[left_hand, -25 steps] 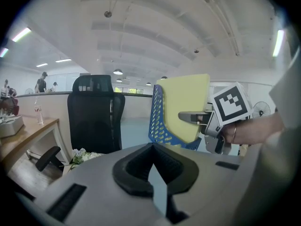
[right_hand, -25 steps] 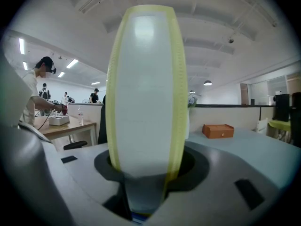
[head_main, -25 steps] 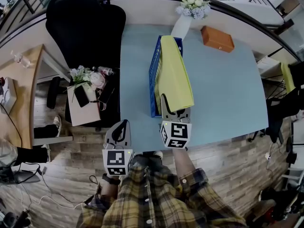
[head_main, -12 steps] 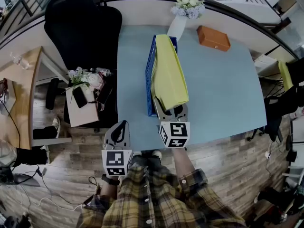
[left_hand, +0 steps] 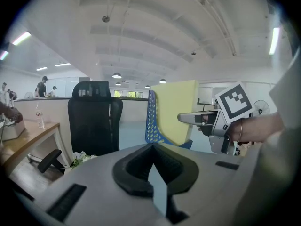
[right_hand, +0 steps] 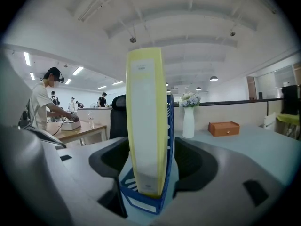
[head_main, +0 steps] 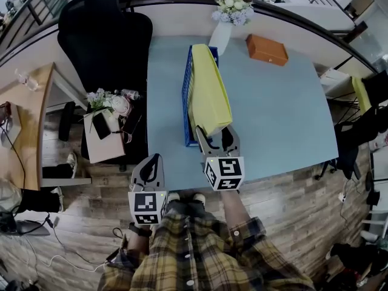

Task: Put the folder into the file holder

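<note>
The yellow folder [head_main: 209, 96] is shown upright in the blue file holder [head_main: 186, 108] on the surface [head_main: 279, 114], its lower edge hidden by the holder's wall, untouched between the spread jaws of the right hand-held gripper [head_main: 216, 132]; the left hand-held gripper [head_main: 159, 157] is pressed together, empty.

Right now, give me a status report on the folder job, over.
Left gripper shut, empty. Right gripper open, jaws astride the folder, not touching. Folder standing in the blue file holder. Vase and orange box far behind it.
</note>
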{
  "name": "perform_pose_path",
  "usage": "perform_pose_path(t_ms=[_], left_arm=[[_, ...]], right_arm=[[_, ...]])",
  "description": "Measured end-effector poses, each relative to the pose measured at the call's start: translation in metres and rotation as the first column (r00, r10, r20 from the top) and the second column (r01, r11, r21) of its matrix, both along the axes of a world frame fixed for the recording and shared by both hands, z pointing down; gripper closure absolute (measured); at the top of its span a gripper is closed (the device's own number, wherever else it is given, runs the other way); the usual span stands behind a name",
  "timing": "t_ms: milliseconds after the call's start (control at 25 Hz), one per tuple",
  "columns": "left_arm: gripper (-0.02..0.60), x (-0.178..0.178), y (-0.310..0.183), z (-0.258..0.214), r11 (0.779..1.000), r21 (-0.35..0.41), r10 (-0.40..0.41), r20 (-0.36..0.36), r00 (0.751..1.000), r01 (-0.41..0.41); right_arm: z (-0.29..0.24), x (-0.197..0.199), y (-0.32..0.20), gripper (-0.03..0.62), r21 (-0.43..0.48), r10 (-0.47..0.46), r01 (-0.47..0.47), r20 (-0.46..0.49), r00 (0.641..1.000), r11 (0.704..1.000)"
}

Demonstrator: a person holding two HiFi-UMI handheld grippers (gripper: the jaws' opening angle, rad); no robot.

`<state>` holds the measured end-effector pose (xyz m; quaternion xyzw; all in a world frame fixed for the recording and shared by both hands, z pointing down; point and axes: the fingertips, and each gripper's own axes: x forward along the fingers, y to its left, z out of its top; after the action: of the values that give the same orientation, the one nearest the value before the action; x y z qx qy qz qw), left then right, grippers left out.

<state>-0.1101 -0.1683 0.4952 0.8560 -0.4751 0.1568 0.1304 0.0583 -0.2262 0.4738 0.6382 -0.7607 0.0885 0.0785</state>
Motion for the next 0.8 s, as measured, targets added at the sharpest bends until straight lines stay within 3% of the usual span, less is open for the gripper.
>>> perform_pose_path(t_ms=[800], left_arm=[[0.589,0.055,0.049,-0.058,0.987,0.153,0.046,-0.011,0.999,-0.044]], right_arm=[[-0.066,0.071,0.109,0.309,0.086,-0.052,0.050,0.031,0.998,0.995]])
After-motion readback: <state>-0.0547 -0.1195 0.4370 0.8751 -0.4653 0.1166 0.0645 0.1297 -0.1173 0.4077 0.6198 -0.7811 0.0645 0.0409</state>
